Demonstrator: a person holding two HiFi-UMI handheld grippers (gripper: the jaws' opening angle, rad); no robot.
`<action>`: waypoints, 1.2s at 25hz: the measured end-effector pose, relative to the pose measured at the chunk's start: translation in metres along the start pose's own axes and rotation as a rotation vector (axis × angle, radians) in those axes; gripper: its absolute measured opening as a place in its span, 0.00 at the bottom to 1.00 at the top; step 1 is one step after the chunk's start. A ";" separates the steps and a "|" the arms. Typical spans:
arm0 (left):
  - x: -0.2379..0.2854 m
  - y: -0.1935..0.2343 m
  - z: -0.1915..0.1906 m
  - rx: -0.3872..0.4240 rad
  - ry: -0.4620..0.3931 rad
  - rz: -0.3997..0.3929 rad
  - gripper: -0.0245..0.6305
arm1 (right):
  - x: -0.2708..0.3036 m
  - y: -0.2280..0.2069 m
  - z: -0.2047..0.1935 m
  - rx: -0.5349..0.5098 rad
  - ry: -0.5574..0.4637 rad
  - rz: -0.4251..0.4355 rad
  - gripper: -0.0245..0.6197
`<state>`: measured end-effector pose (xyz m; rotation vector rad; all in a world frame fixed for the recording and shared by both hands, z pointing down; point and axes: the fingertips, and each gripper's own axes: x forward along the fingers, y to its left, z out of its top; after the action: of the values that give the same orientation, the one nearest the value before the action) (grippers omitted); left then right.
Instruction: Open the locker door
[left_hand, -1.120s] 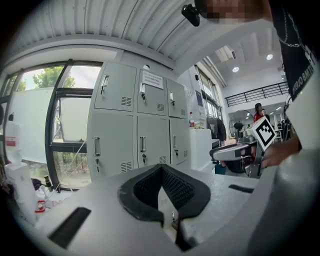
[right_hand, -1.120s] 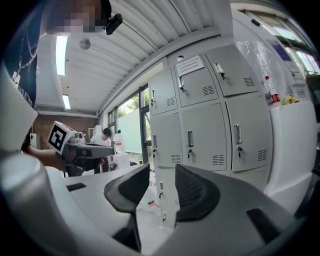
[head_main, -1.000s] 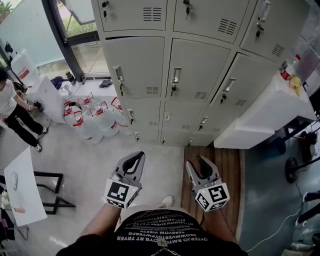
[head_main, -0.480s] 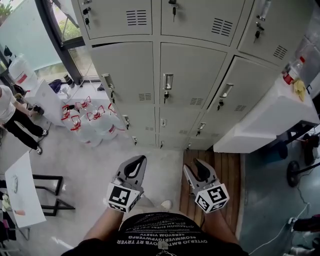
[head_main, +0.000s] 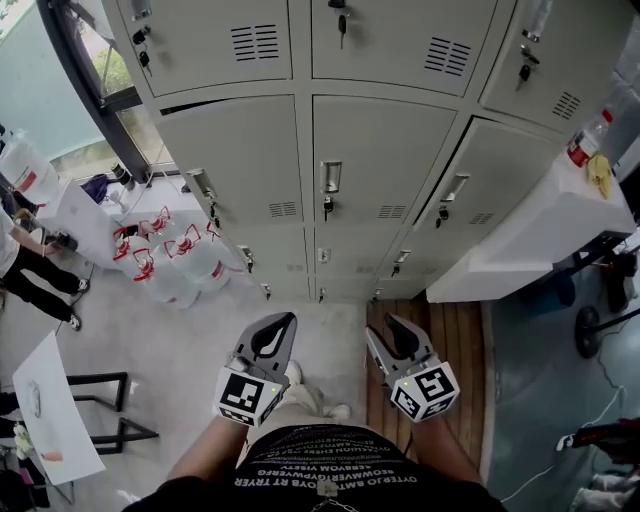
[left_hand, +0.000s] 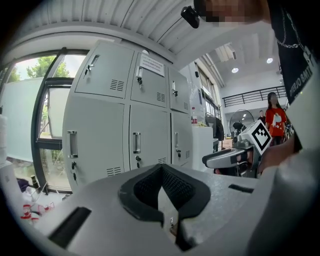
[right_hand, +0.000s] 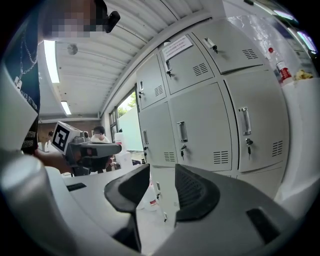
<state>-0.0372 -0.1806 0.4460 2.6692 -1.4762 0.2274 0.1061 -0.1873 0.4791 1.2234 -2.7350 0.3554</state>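
Nothing opened yet: the lockers (head_main: 250, 150) filled the upper half of the head view, no door swung out, and the handle (head_main: 331, 178) on the middle door (head_main: 380, 150) sat untouched. Both claws hung low at centre frame, well apart from the lockers. The left gripper (head_main: 280, 322) was pressed together on nothing, and the right gripper (head_main: 392, 330) was spread and empty. Reaching, gripping and pulling all looked left to do.
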 end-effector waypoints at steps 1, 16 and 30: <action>0.004 0.007 0.001 0.004 0.001 -0.010 0.03 | 0.008 0.000 0.002 -0.001 0.000 -0.003 0.25; 0.063 0.122 0.019 0.020 -0.032 -0.099 0.03 | 0.122 -0.016 0.064 -0.022 -0.059 -0.075 0.25; 0.093 0.159 0.024 0.001 -0.042 -0.225 0.03 | 0.172 -0.021 0.101 -0.047 -0.082 -0.144 0.29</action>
<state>-0.1209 -0.3458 0.4378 2.8268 -1.1713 0.1570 0.0060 -0.3512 0.4207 1.4429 -2.6836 0.2289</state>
